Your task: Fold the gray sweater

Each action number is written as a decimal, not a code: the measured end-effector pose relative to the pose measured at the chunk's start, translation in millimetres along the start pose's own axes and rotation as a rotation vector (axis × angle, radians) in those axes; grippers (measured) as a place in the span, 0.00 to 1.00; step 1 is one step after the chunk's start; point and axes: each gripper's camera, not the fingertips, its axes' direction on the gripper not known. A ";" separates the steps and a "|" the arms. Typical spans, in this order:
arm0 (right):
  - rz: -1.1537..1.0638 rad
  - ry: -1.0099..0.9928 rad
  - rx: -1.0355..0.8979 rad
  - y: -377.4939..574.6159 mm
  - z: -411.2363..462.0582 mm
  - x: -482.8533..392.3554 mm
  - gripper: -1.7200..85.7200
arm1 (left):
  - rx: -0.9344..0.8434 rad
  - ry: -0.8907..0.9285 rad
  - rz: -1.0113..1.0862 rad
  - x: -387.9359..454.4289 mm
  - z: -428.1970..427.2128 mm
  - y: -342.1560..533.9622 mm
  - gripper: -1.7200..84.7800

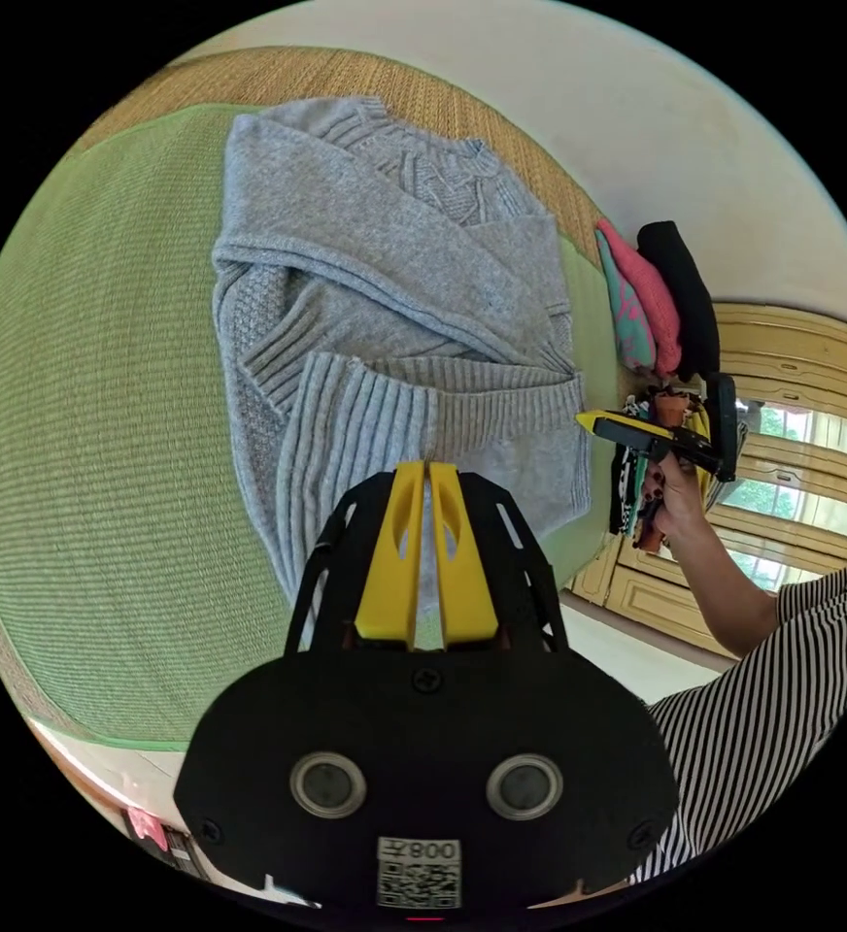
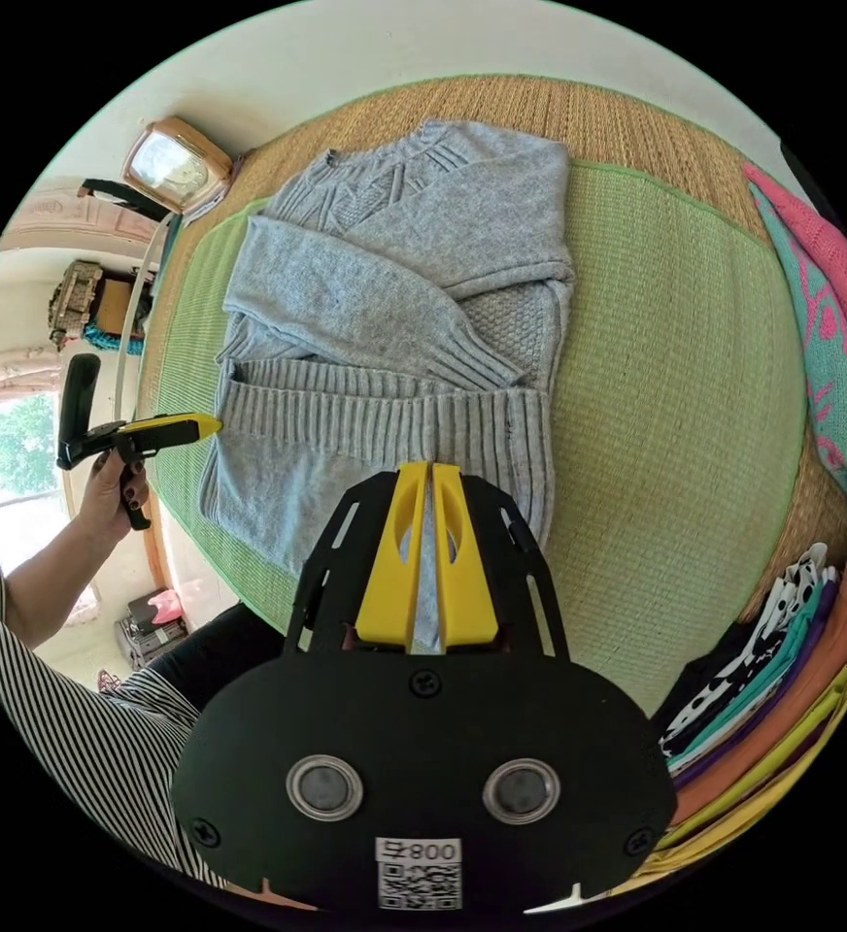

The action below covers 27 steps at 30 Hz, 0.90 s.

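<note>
The gray knit sweater point(image 1: 385, 262) point(image 2: 394, 282) lies on a green mat point(image 1: 103, 437) point(image 2: 676, 388), neck at the far end and both sleeves crossed over the chest. Its ribbed hem point(image 2: 375, 417) is brought up over the lower body, so a plain gray layer shows below it. My left gripper point(image 1: 427, 468) is shut on one hem corner, which rises toward the camera. In the right gripper view the left gripper point(image 2: 212, 424) meets the sweater's left edge. My right gripper point(image 2: 430, 468) is shut on the other hem corner, and it also shows at the hem's end point(image 1: 587, 418).
A tan woven mat point(image 1: 443, 87) point(image 2: 589, 107) lies under the green one. Pink-and-teal knitwear point(image 1: 642, 301) point(image 2: 831, 340) and a stack of folded clothes point(image 2: 783, 660) sit along one side. The person's striped sleeve point(image 1: 783, 660) point(image 2: 74, 699) is near. Yellow cabinets point(image 1: 793, 340) stand behind.
</note>
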 end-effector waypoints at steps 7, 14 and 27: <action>0.050 -0.016 0.080 11.8 -5.8 10.2 0.03 | 0.039 -0.014 -0.013 -7.7 6.2 -5.7 0.03; 0.074 0.024 -0.027 -2.9 40.2 23.6 0.03 | -0.031 -0.053 -0.045 -26.0 38.4 -16.3 0.04; 0.130 -0.133 0.030 44.4 25.3 57.8 0.11 | -0.025 0.019 -0.159 -70.3 12.5 64.0 0.12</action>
